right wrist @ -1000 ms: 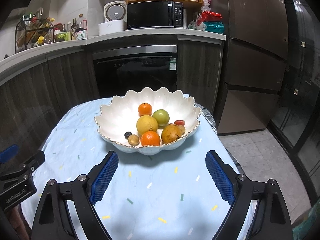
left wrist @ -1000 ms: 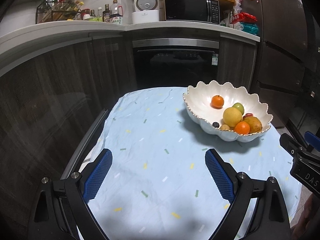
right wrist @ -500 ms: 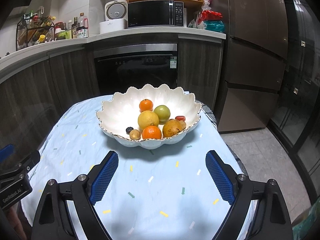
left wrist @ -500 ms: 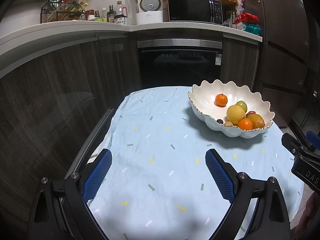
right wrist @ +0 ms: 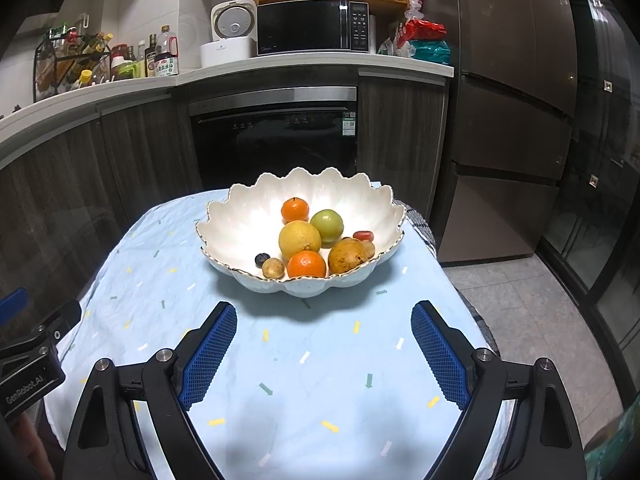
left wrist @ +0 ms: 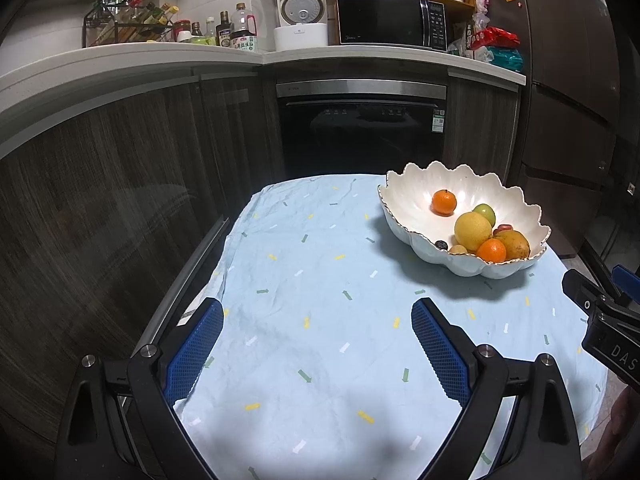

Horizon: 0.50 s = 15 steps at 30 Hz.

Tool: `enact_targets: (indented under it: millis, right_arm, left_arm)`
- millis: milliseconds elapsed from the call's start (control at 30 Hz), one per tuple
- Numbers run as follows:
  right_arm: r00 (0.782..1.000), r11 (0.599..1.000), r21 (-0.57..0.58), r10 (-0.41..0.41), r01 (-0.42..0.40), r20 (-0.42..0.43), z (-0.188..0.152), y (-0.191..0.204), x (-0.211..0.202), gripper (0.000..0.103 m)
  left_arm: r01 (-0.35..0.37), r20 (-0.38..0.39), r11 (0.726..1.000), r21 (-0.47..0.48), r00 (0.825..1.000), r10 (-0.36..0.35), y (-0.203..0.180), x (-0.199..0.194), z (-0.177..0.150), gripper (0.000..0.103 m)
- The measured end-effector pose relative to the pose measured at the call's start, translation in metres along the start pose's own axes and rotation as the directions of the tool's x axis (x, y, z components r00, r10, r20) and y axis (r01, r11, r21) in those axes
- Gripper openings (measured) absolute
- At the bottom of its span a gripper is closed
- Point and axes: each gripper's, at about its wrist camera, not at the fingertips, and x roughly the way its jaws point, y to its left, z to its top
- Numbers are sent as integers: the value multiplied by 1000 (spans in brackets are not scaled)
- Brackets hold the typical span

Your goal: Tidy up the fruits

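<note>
Left wrist view: left gripper (left wrist: 316, 332) jaws spread wide, nothing between the pads, only tablecloth (left wrist: 320, 280) under it.
Bowl from left gripper: scalloped white bowl (left wrist: 404, 196) sits ahead and off to the right, well apart from the fingertips.
Right gripper in this view: its body shows at the far right edge, beside the bowl's near side.

Right wrist view: right gripper (right wrist: 324, 340) also wide open and empty, aimed almost straight at the bowl (right wrist: 228, 220), which is near but not touching.
Fruit, left to right ahead of right gripper: small dark berry (right wrist: 262, 258); small tan fruit (right wrist: 273, 268); lemon (right wrist: 300, 240); far mandarin (right wrist: 295, 209); near mandarin (right wrist: 307, 265); green fruit (right wrist: 327, 222); brown pear (right wrist: 347, 255); small red fruit (right wrist: 363, 235).

Step (judged): all the fruit looks already in the bowl; likely a first pick to sort it out, or task nearly done. Cannot tell which.
How to do it well (judged): use the right gripper, it's lined up. Take the near mandarin first; it's front-most and exposed.
Approach: come in over the scalloped rim, not through it.
Grip: straddle the fruit's widest part, close gently, round skins roll.
Risk: nudging the lemon or pear, which touch the mandarin.
</note>
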Motion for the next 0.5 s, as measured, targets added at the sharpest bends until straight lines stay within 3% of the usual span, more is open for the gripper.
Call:
enact_targets:
  millis: [500]
  right_arm:
    - [1000, 1000, 1, 3, -3, 1, 0, 2, 0, 90]
  left_arm:
    - [1, 2, 1000, 2, 1000, -1, -1, 0, 1, 97]
